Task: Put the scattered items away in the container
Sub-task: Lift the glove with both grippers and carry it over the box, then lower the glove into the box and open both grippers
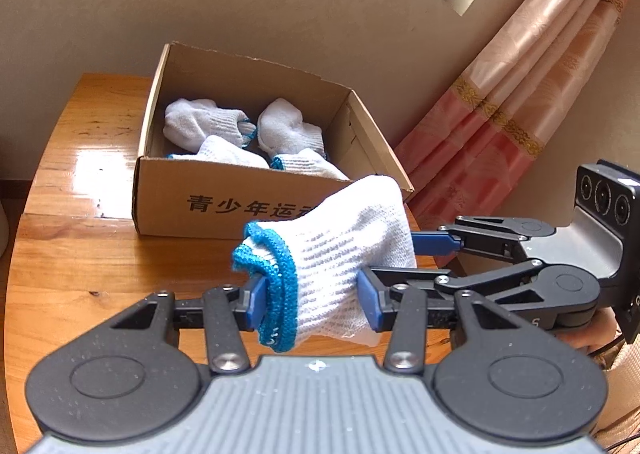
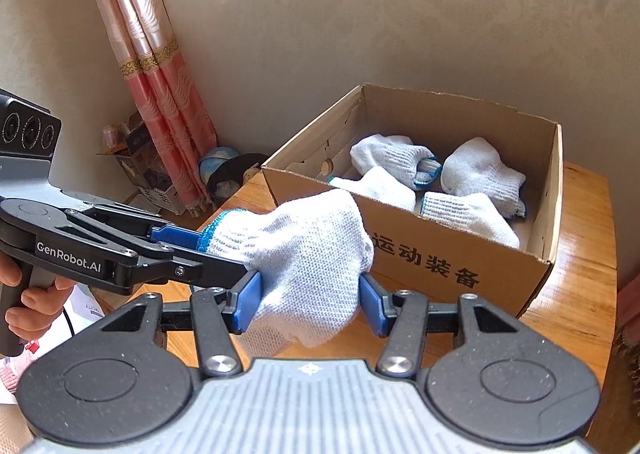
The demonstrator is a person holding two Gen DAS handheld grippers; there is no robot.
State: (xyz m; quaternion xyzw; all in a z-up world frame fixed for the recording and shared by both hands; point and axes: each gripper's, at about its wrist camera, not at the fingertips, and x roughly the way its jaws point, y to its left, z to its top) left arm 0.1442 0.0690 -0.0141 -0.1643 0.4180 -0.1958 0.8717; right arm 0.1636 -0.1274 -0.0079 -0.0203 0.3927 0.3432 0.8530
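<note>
A white knit glove with a blue cuff (image 1: 340, 242) is held between both grippers above the wooden table, in front of an open cardboard box (image 1: 240, 201). My left gripper (image 1: 316, 304) is shut on its cuff end. My right gripper (image 2: 310, 304) is shut on its finger end (image 2: 304, 262). The right gripper shows from the side in the left wrist view (image 1: 400, 254), the left gripper likewise in the right wrist view (image 2: 208, 246). The box (image 2: 440, 254) holds several more white gloves (image 1: 208, 121) (image 2: 480, 169).
The wooden table (image 1: 80, 254) ends just right of the box, beside a pink curtain (image 1: 520, 93). A beige wall stands behind the box. Clutter lies on the floor by the curtain (image 2: 160, 173). A hand (image 2: 24, 294) holds the left gripper's handle.
</note>
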